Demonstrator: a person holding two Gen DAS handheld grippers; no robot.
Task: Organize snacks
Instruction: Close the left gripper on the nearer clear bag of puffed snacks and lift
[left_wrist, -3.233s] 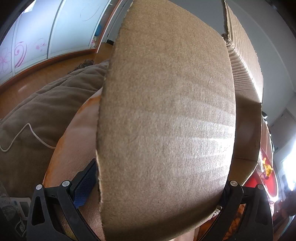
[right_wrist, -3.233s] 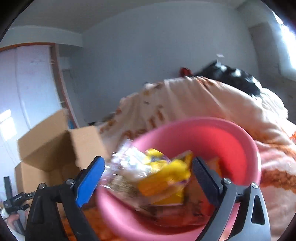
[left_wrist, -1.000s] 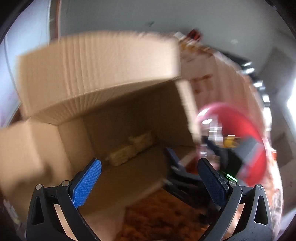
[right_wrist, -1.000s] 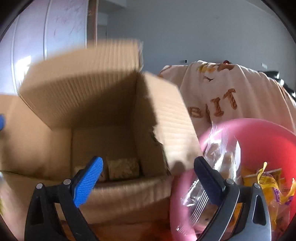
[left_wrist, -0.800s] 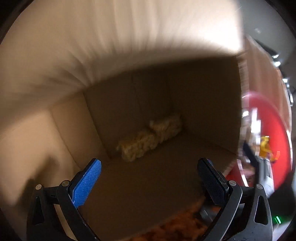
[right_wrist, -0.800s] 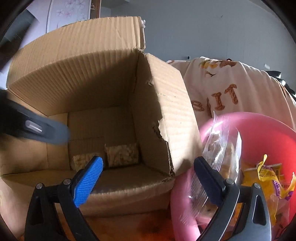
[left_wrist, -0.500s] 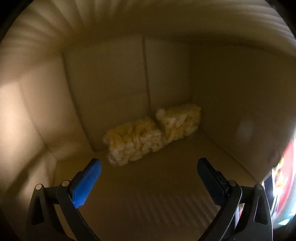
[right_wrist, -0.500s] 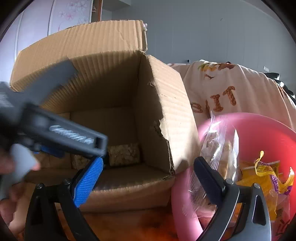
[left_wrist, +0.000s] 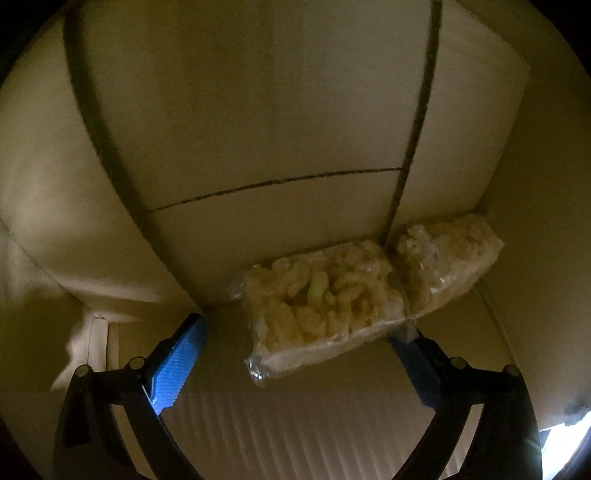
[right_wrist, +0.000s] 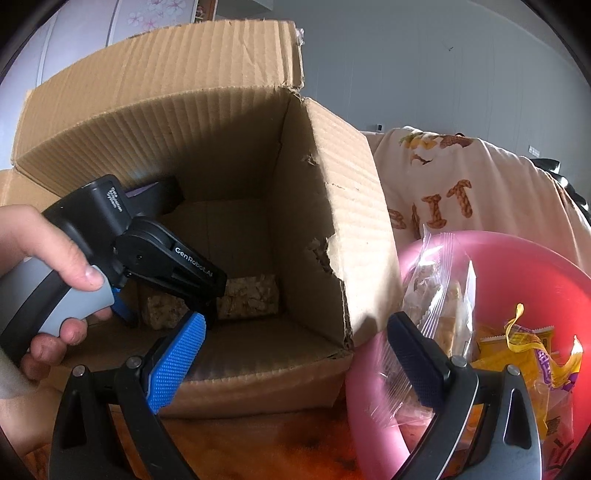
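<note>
A cardboard box (right_wrist: 325, 192) lies on its side with its mouth toward me. Two clear packs of pale puffed snacks rest against its back wall: the near pack (left_wrist: 321, 306) and a second pack (left_wrist: 447, 258) touching it on the right. My left gripper (left_wrist: 297, 332) is deep inside the box, open, its fingertips either side of the near pack's front edge. In the right wrist view a hand (right_wrist: 44, 251) holds that gripper inside the box, partly hiding the packs (right_wrist: 251, 295). My right gripper (right_wrist: 295, 325) hangs open and empty outside the box mouth.
A pink bowl (right_wrist: 517, 251) stands right of the box, holding a clear zip bag (right_wrist: 436, 295) and yellow wrapped snacks (right_wrist: 532, 354). A cream blanket with orange letters (right_wrist: 461, 184) lies behind it. The box's right flap (right_wrist: 351, 240) is torn. An orange surface (right_wrist: 258, 443) is below.
My left gripper has gone deeper into the box, right up to the near snack pack. It stays open. The right gripper has barely moved.
</note>
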